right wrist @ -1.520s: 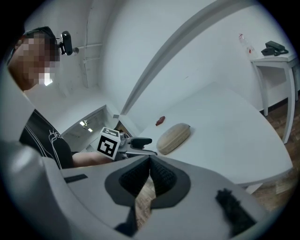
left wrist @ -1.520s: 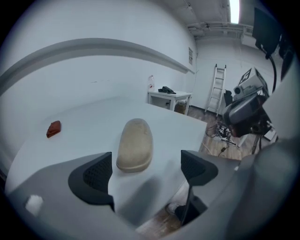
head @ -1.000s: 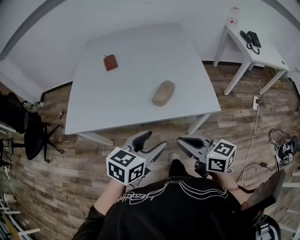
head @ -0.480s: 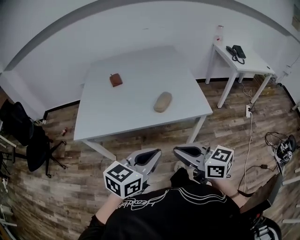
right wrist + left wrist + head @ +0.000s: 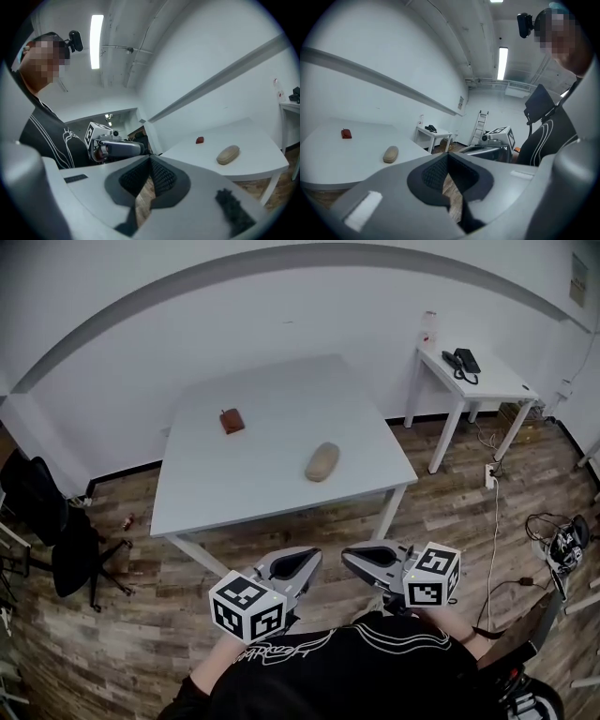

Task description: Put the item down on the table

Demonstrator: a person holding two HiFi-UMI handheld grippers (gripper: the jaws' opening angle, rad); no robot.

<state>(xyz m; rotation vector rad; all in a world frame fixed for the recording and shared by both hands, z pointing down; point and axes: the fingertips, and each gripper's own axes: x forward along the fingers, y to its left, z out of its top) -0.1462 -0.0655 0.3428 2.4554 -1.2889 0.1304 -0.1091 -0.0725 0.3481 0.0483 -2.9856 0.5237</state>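
white square table [image 5: 202,498]: ahead of both tools, well apart | left gripper [image 5: 302,560]: jaws pressed together, empty | right gripper [image 5: 357,555]: jaws pressed together, empty | tan oblong pouch [image 5: 322,461]: lying on table, ahead of tips | small red-brown item [image 5: 232,421]: on table, beyond pouch, leftward

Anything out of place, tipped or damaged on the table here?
Nothing stands out. The tan item and red item lie flat and apart on the table; the left gripper and right gripper are shut and empty.
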